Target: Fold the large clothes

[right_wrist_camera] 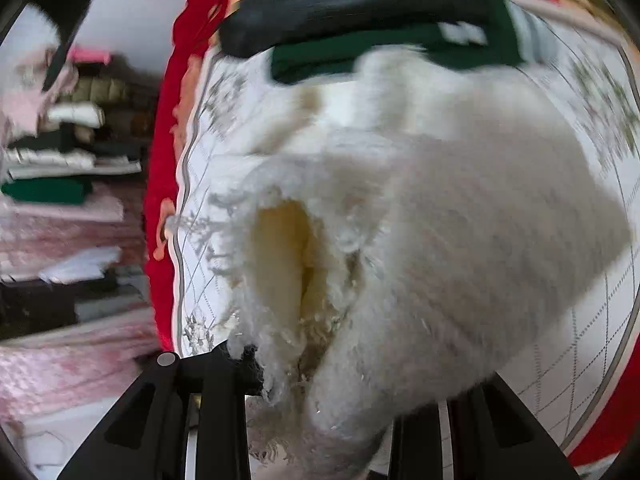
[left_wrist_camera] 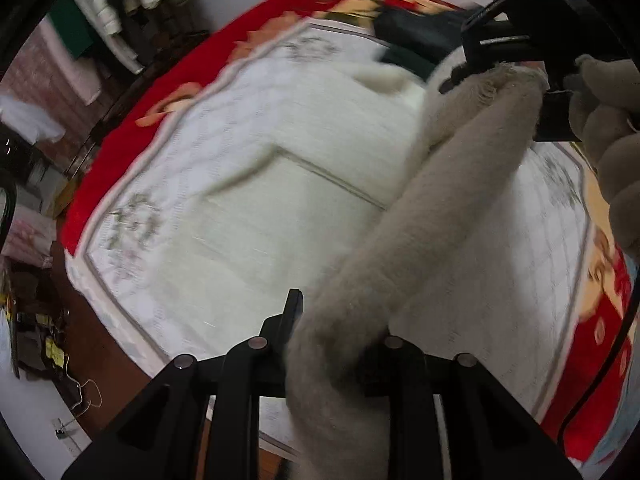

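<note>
A fluffy cream-white garment [left_wrist_camera: 432, 216] hangs stretched in the air above the bed, one edge pinched in each gripper. My left gripper [left_wrist_camera: 340, 344] is shut on the near end of it; the fabric covers the right finger. My right gripper [left_wrist_camera: 476, 76] shows at the top right of the left wrist view, shut on the far end, with a gloved hand [left_wrist_camera: 604, 120] behind it. In the right wrist view the garment [right_wrist_camera: 440, 240] fills the frame and an open sleeve or neck hole [right_wrist_camera: 288, 256] faces the camera. My right gripper [right_wrist_camera: 320, 364] is shut on it there.
The bed has a white quilted cover [left_wrist_camera: 240, 220] with a red blanket border [left_wrist_camera: 132, 120]. Folded dark and green clothes [right_wrist_camera: 380, 12] lie at the far end of the bed. Stacked clothes [right_wrist_camera: 60, 152] fill shelves to the left. Wooden floor [left_wrist_camera: 92, 344] lies beside the bed.
</note>
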`<state>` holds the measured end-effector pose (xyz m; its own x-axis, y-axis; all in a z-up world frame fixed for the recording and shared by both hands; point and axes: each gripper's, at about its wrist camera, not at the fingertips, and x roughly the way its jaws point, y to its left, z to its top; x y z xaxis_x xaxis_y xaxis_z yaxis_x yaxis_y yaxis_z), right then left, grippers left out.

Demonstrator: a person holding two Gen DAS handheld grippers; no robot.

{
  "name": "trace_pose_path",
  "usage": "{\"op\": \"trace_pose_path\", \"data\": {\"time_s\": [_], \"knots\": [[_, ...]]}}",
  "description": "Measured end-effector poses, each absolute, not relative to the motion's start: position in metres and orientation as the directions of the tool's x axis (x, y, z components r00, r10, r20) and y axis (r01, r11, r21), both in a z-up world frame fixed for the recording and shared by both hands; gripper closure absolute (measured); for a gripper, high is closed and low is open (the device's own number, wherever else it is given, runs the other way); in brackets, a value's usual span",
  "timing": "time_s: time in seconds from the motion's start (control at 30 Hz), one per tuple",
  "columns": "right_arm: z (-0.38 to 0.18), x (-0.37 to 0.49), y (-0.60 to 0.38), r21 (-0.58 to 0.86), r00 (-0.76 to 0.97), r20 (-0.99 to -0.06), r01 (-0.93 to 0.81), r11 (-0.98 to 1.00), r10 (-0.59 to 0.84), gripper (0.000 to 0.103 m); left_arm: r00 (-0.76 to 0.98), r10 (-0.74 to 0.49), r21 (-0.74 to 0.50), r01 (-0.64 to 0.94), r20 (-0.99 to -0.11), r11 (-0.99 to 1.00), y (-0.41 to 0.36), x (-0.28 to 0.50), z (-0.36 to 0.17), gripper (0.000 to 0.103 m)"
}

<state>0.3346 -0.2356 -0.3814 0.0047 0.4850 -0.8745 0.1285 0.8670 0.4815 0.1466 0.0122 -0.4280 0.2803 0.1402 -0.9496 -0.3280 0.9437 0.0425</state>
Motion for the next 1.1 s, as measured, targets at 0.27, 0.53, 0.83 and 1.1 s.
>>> {"op": "trace_pose_path", "data": {"time_s": [0.27,0.53,0.83,1.1], "knots": [[-0.436,0.384,-0.045,0.322,-0.119,-0.939,0.017,0.947,0.322,0.057,0.217,0.121,-0.021,-0.555,-0.969,0.832,0.177,0.148,-0.484,0.072],[-0.463,0.384,-0.024,0.591,-0.116,-0.803,-0.032,0.806,0.585,0.017,0.15,0.166,-0.001,-0.743,-0.975,0.669,0.261,0.102,-0.509,0.014],[-0.506,0.372,-0.217,0.488,0.088,-0.871,0.252,0.835,0.483,0.014,0.103,0.192,0.076,-0.665,-0.976,0.743,0.227,0.149,-0.56,0.014],[-0.554,0.382,-0.207,0.706,0.192,-0.708,0.234,0.669,0.68,0.06,0.057,0.252,0.164,-0.62,-0.966,0.767,0.23,0.17,-0.577,0.011]]}}
